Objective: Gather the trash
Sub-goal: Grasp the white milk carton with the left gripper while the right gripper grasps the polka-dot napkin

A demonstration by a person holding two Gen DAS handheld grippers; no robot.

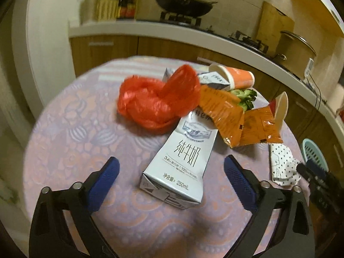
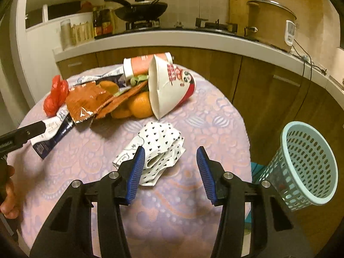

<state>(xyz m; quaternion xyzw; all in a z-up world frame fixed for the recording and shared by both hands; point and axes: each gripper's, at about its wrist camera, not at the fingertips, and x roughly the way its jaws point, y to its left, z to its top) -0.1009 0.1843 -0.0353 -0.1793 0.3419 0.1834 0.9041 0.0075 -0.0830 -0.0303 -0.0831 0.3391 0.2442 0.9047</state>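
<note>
Our left gripper (image 1: 171, 173) has its jaws spread wide, one blue pad on each side of the near end of a white milk carton (image 1: 179, 161) that lies flat on the tabletop (image 1: 71, 133). The pads stand clear of the carton's sides, so nothing is clamped there. Our right gripper (image 2: 171, 172) has its jaws about half open; its left pad is over the edge of a crumpled white wrapper with black dots (image 2: 158, 146), while the right pad is well clear of it, so we hold nothing here either.

Beyond the carton's far end we see a red plastic bag (image 1: 157, 101) bunched on top of it, and beside that two orange foil packets (image 1: 228, 111) overlapping each other. Behind the packets lie some green vegetable scraps (image 1: 247, 97), an orange paper cup (image 1: 234, 77) on its side and a second flattened carton (image 1: 212, 79).

From the right wrist we also see a squashed white paper bowl with red print (image 2: 172, 86) tipped against the pile, and oranges (image 2: 139, 106) under the foil packets. A pale green perforated basket (image 2: 309, 165) stands off the tabletop's right edge, tilted in this view. At the left edge of that view, a hand (image 2: 8, 193) grips the other tool.
</note>
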